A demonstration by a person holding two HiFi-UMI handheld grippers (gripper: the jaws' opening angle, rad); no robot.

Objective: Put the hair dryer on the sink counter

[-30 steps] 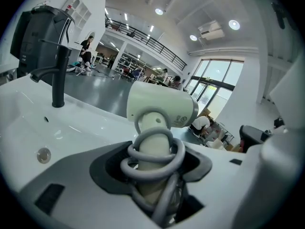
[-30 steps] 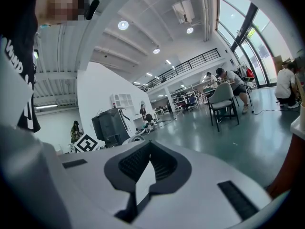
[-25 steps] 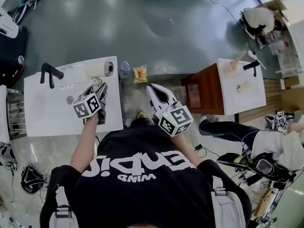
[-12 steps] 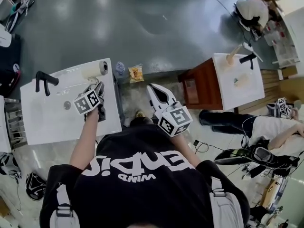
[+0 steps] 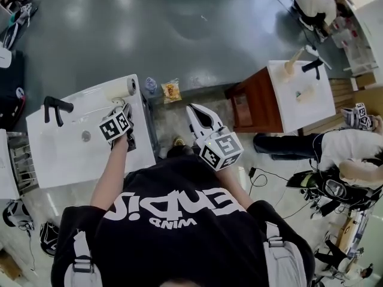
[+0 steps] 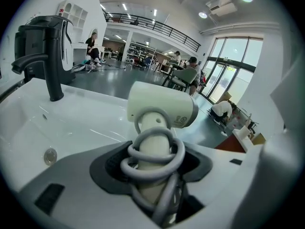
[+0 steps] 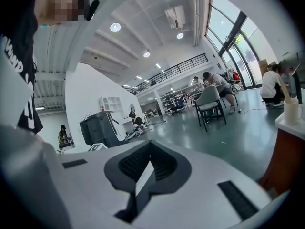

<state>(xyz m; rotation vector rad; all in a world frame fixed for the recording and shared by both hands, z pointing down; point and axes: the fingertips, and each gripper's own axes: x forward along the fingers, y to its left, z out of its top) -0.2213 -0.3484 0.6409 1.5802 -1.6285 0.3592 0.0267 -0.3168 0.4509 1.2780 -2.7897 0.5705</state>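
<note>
Close, wide-angle look along the left gripper [image 6: 153,171], whose two pale jaws with dark pads are clamped on the handle of a white hair dryer [image 6: 162,108]. The dryer stands upright in the grip, its rounded barrel lying crosswise above the jaws. A grey cord [image 6: 151,157] is looped round the handle in several coils. Behind it lies a glossy white sink counter [image 6: 95,123], with a round metal drain [image 6: 50,156] at lower left and a black faucet [image 6: 51,63] beyond it. Whether the dryer touches the counter is unclear. Far behind, a bright hall with people seated near tall windows
</note>
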